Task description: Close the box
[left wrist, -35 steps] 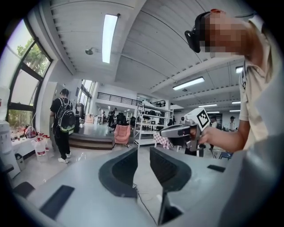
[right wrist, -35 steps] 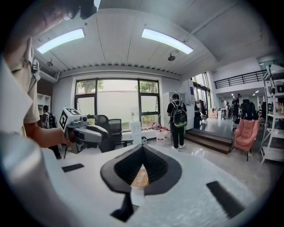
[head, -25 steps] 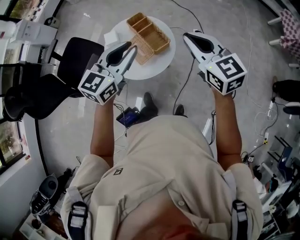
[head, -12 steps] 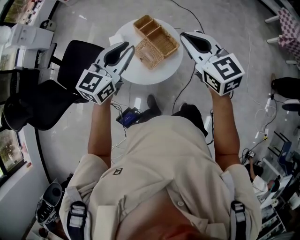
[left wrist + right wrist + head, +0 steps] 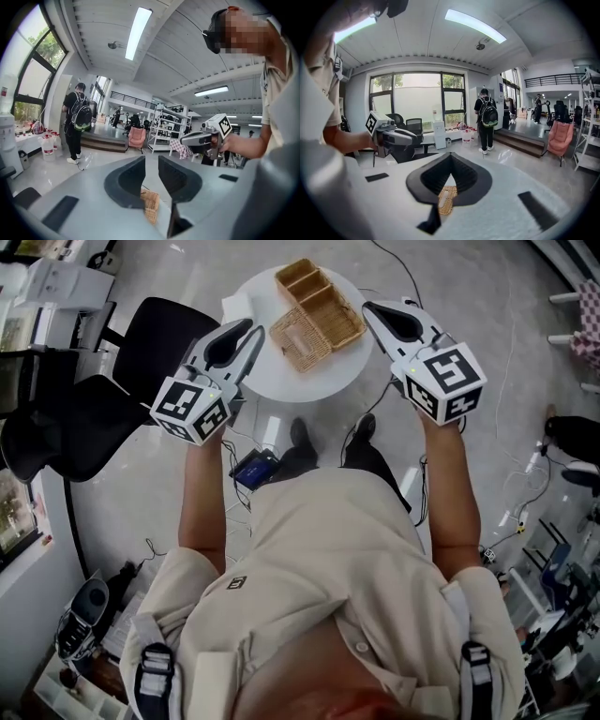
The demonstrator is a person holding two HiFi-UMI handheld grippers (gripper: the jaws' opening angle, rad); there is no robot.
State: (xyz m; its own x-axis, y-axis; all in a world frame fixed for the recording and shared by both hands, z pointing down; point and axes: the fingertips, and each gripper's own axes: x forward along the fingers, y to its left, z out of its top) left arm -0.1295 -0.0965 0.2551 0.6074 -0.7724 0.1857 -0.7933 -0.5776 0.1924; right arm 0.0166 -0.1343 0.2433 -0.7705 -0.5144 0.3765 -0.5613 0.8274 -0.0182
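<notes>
Head view, 12 o'clock: the wicker box (image 5: 317, 315) is seen lid-open on the counter (image 5: 281, 381), closing judged unstarted, with left gripper (image 5: 255, 331) and right gripper (image 5: 368, 307) held apart from it, jaws closed, empty.

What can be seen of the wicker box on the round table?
The wicker box is tan woven cane, rectangular, with dividers splitting its inside into compartments that look empty, though detail is small. It stands open: its flat woven lid is folded out on the side nearer the person. It rests slanted on the round white table. Neither hand-held gripper touches it: the left and the right flank it.
</notes>
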